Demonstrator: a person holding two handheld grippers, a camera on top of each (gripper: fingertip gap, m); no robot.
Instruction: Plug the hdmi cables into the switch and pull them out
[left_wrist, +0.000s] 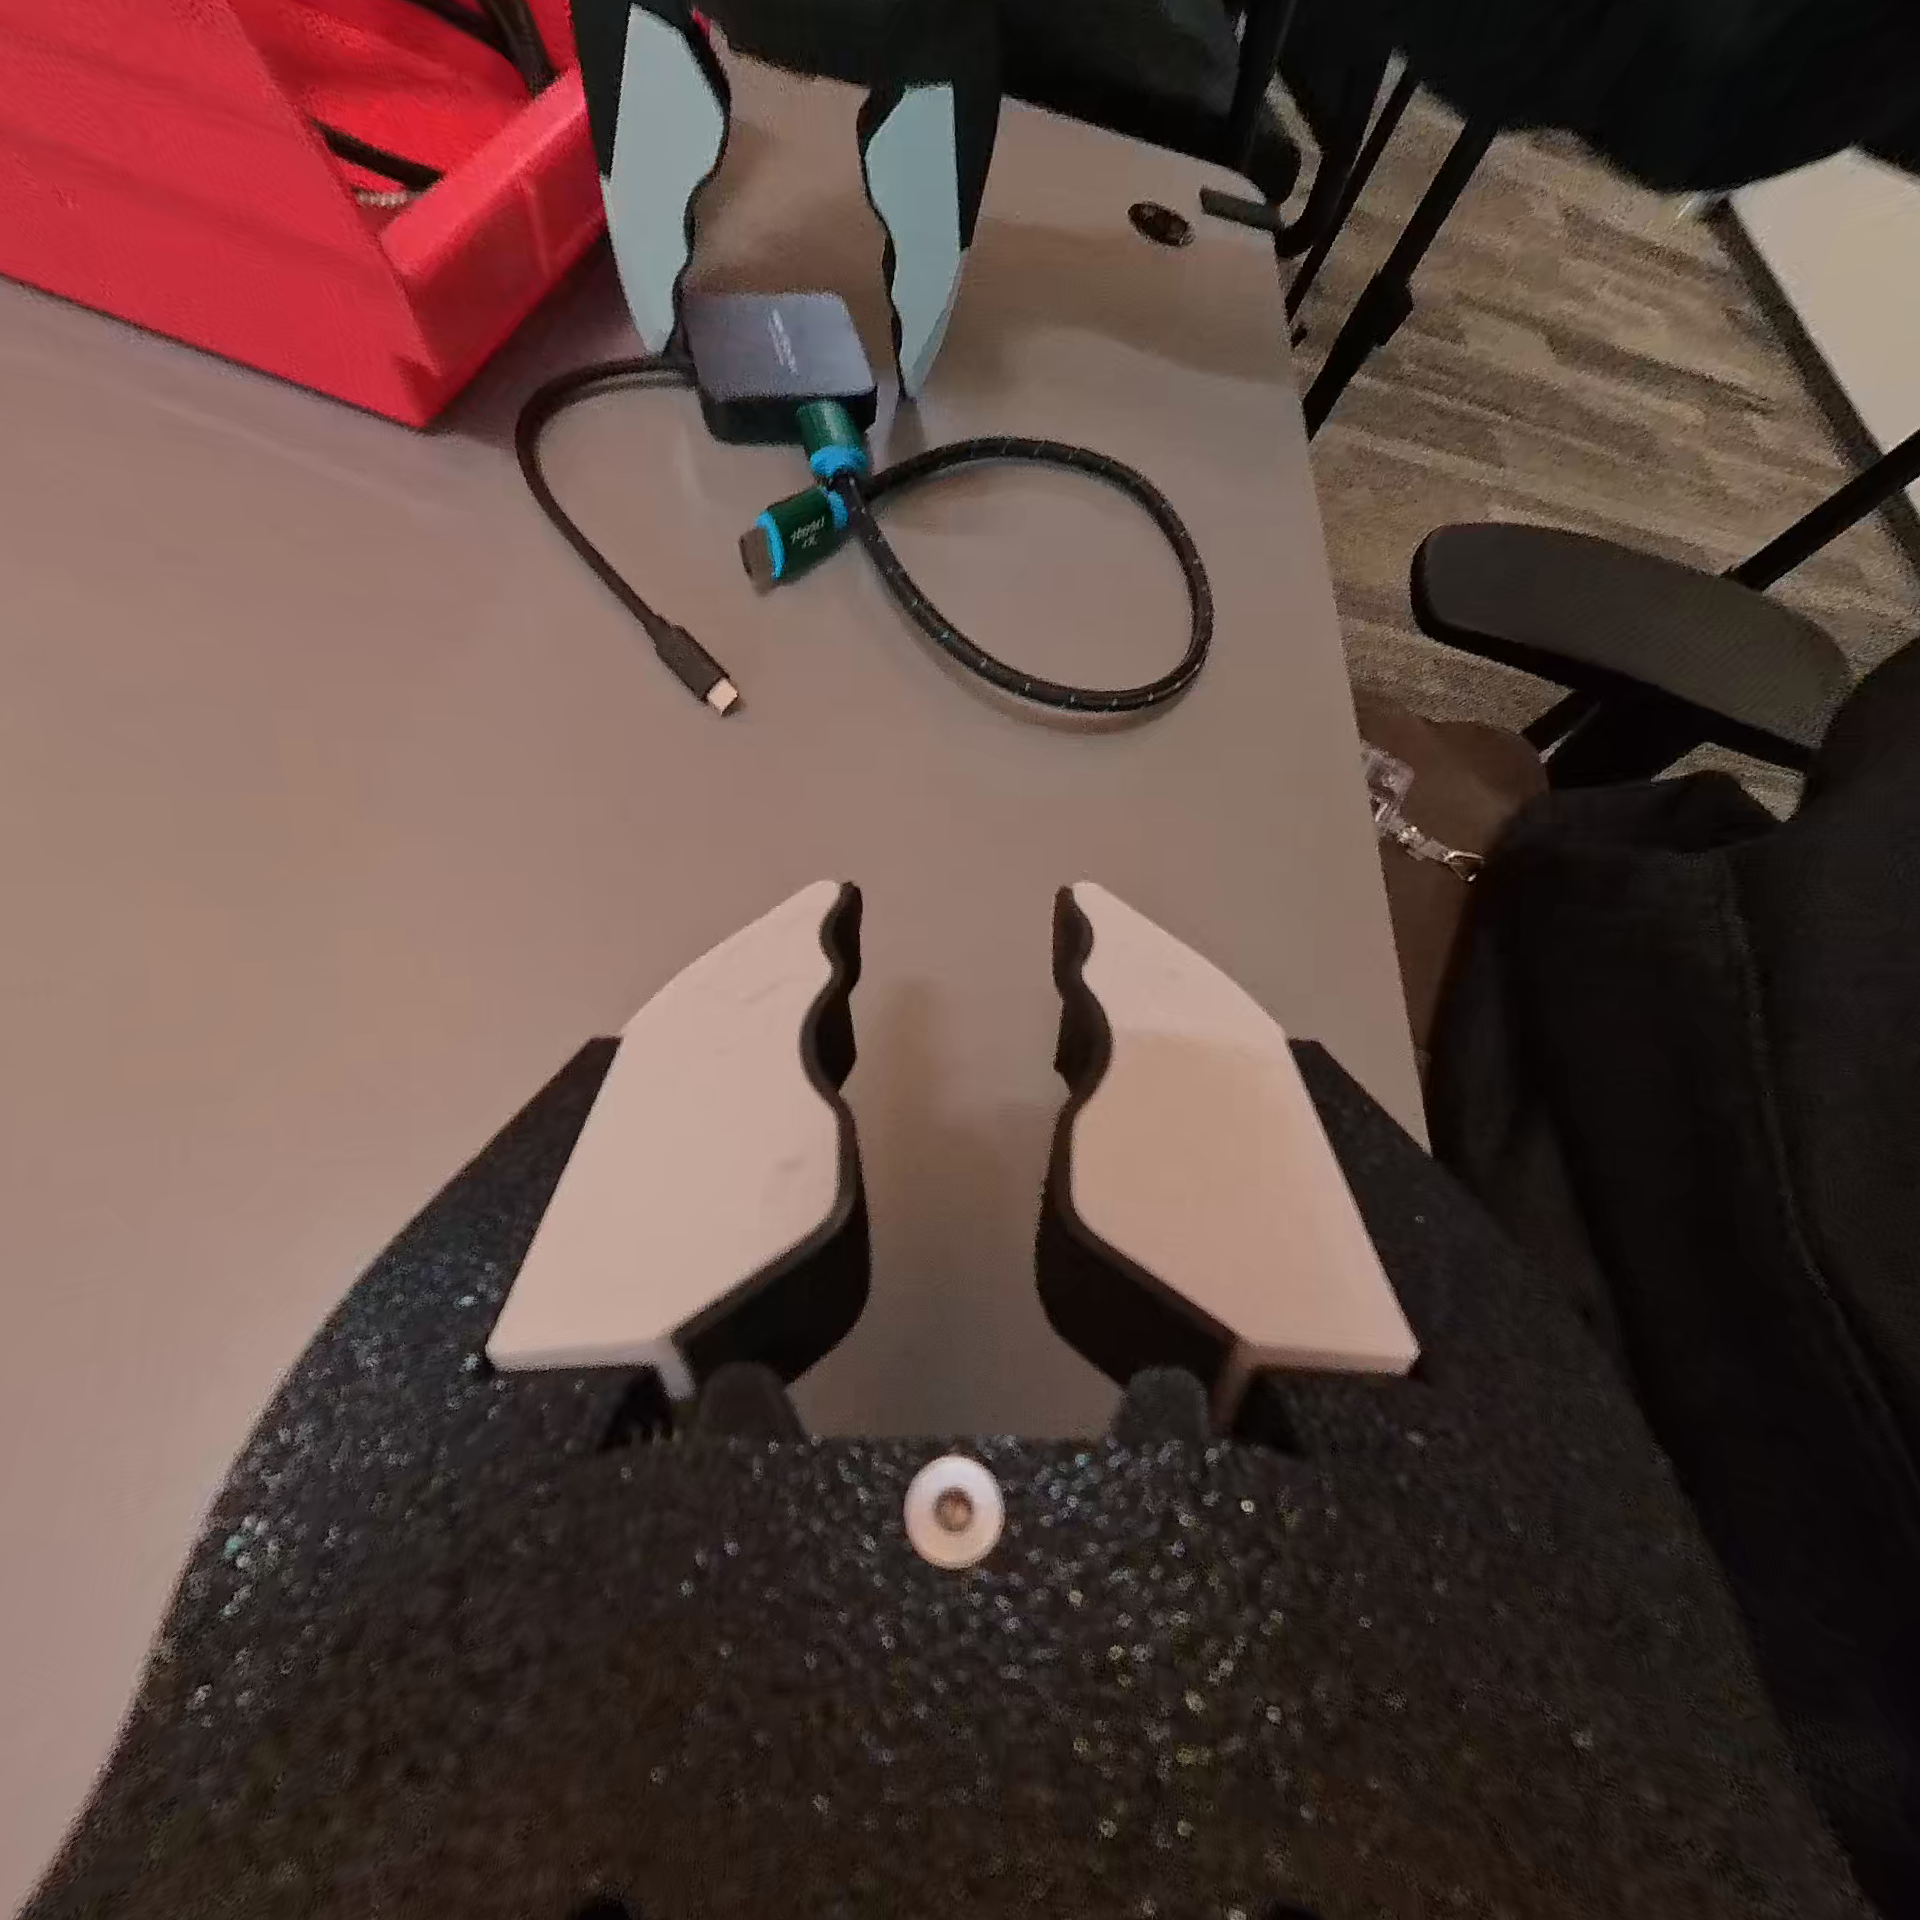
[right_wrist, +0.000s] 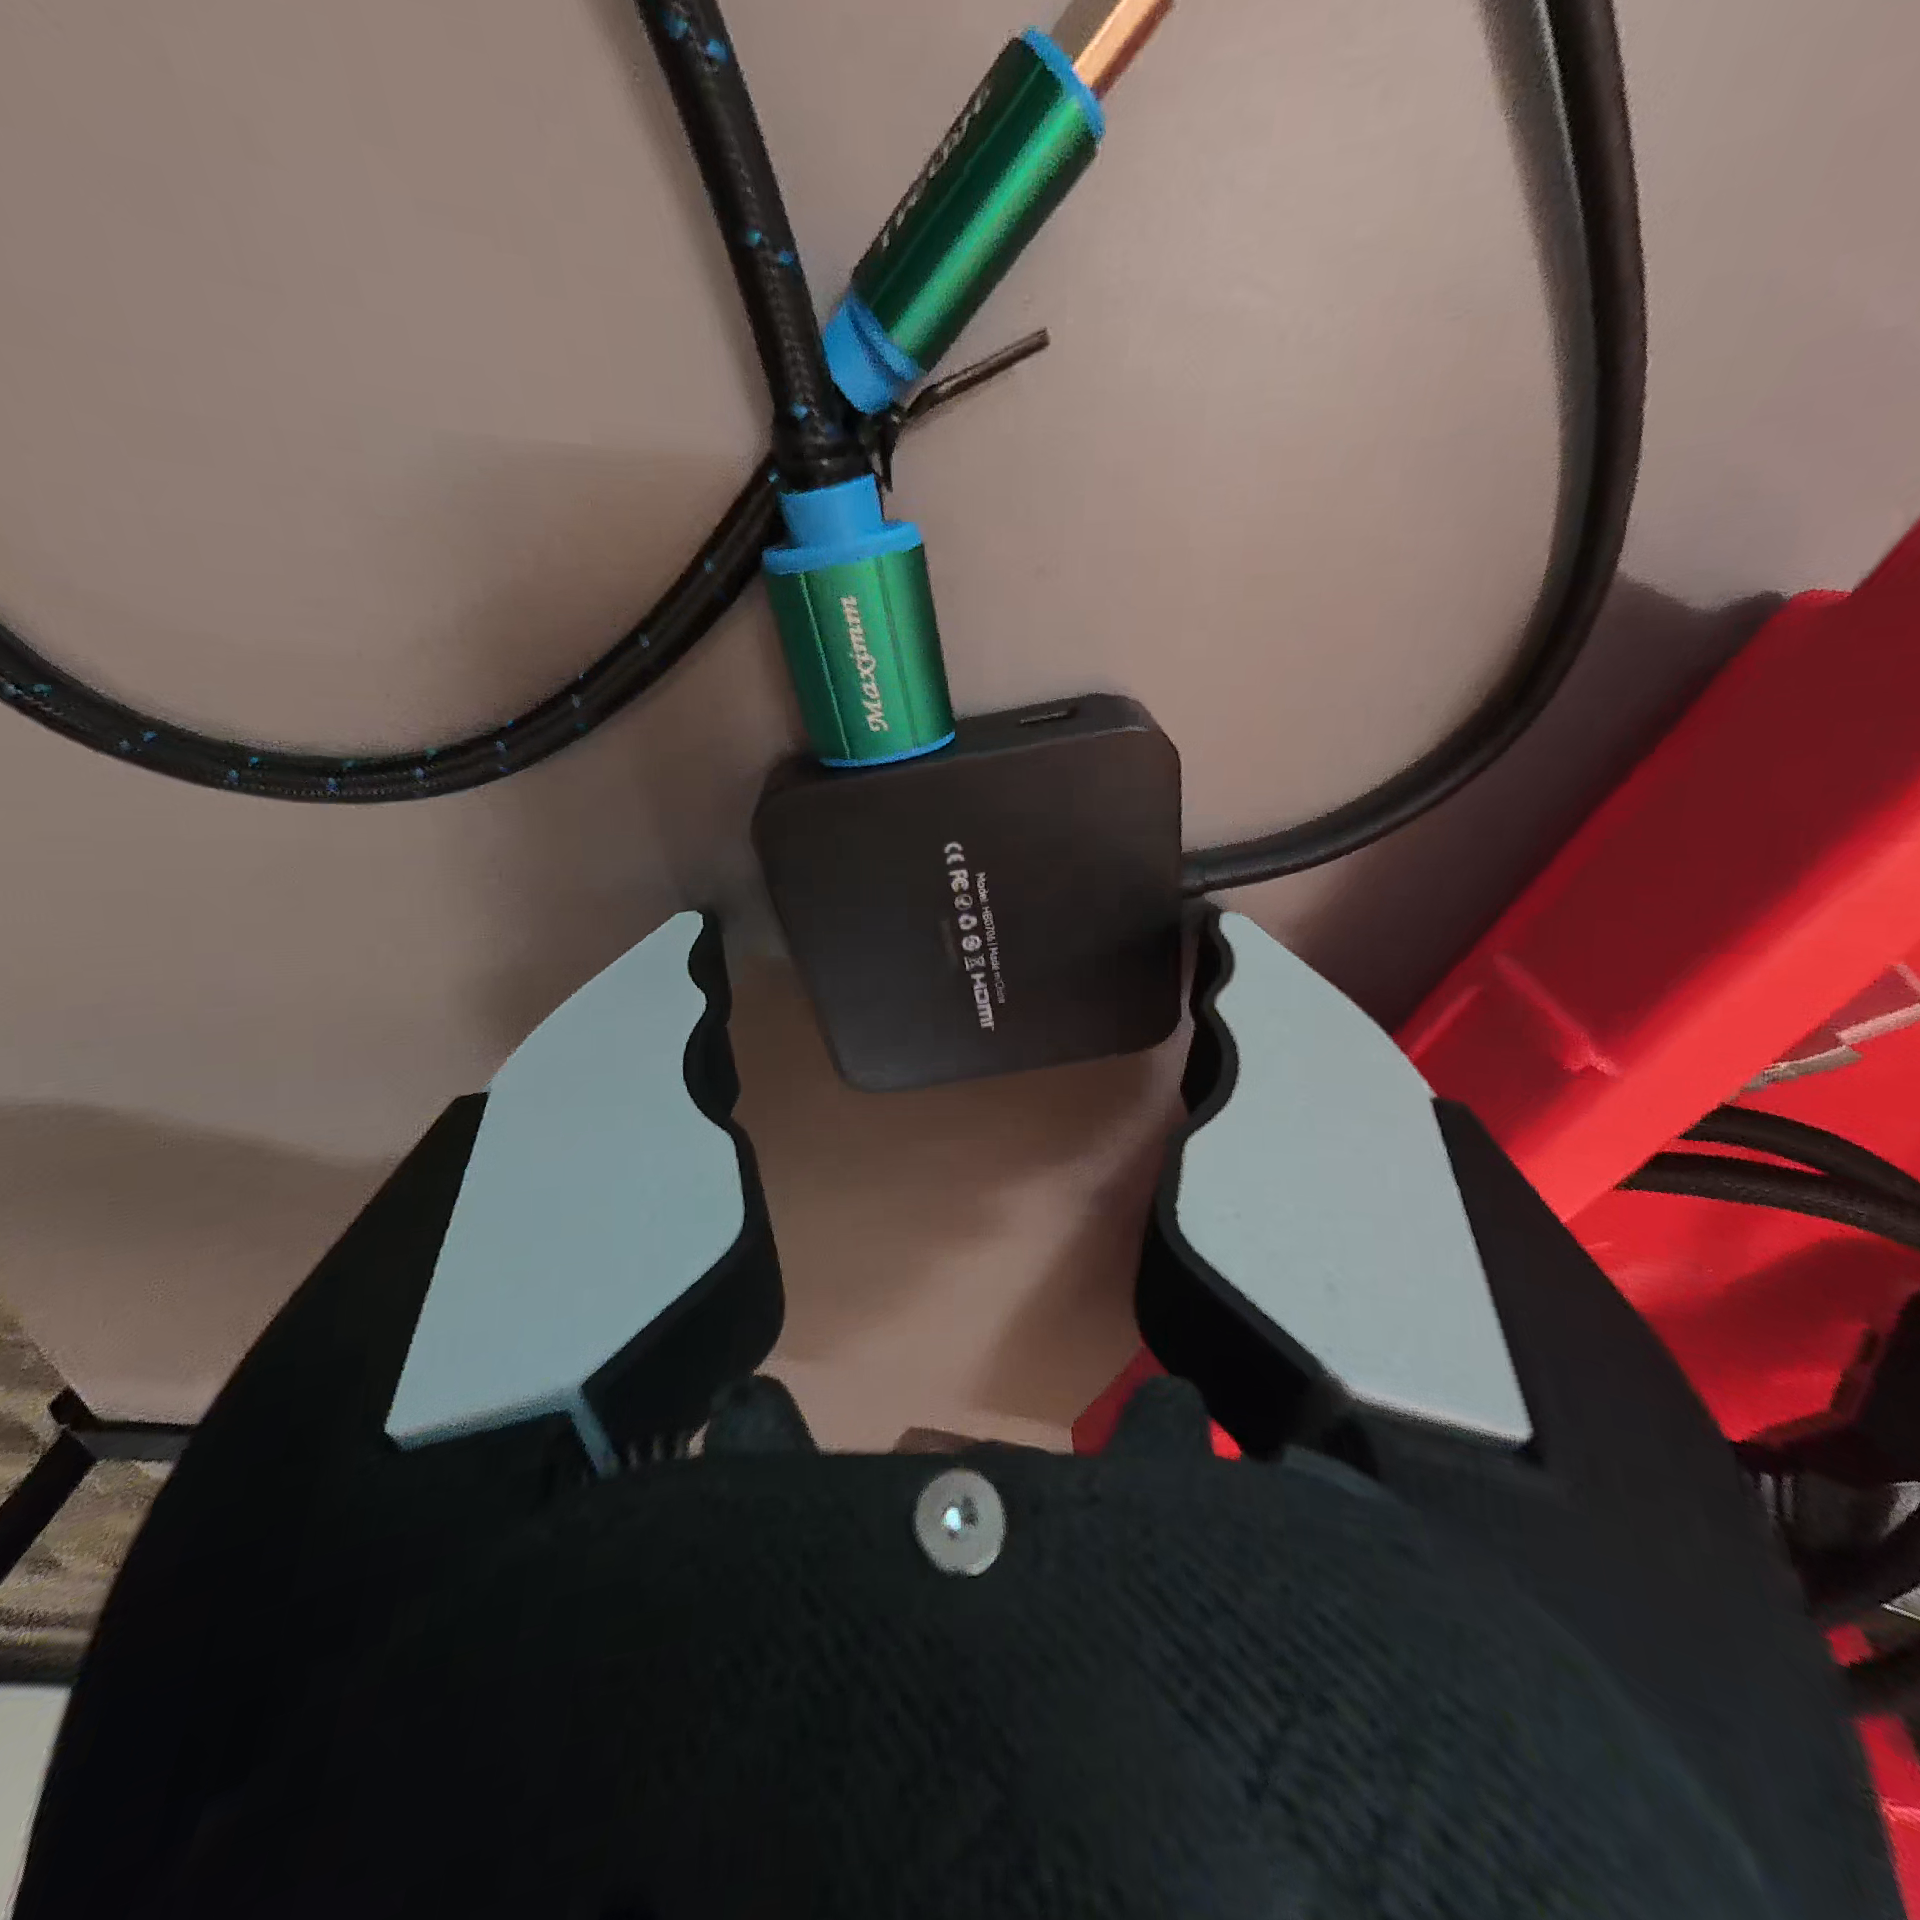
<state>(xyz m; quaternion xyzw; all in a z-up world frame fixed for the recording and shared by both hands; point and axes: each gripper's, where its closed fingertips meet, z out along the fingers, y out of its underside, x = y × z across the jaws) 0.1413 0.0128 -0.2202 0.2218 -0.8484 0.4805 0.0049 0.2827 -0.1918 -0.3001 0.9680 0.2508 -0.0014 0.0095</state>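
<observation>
Right fingers (right_wrist: 961, 925) straddle the switch (right_wrist: 977, 894) on the table (right_wrist: 312, 416) without gripping it, left fingers (left_wrist: 956, 904) open at six o'clock; tugging the plugged-in cable (right_wrist: 857, 665) could drag the unheld switch.

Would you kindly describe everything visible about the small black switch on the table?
The switch is a flat, rounded-square black box, seemingly matte plastic, with pale printing on its top. It lies on the grey table beside a red bin. One green HDMI plug with blue collars is seated in one edge, next to an empty slot; a smooth black cable leaves another side. The right claw, open, straddles its near end; whether a fingertip touches it is unclear.
</observation>
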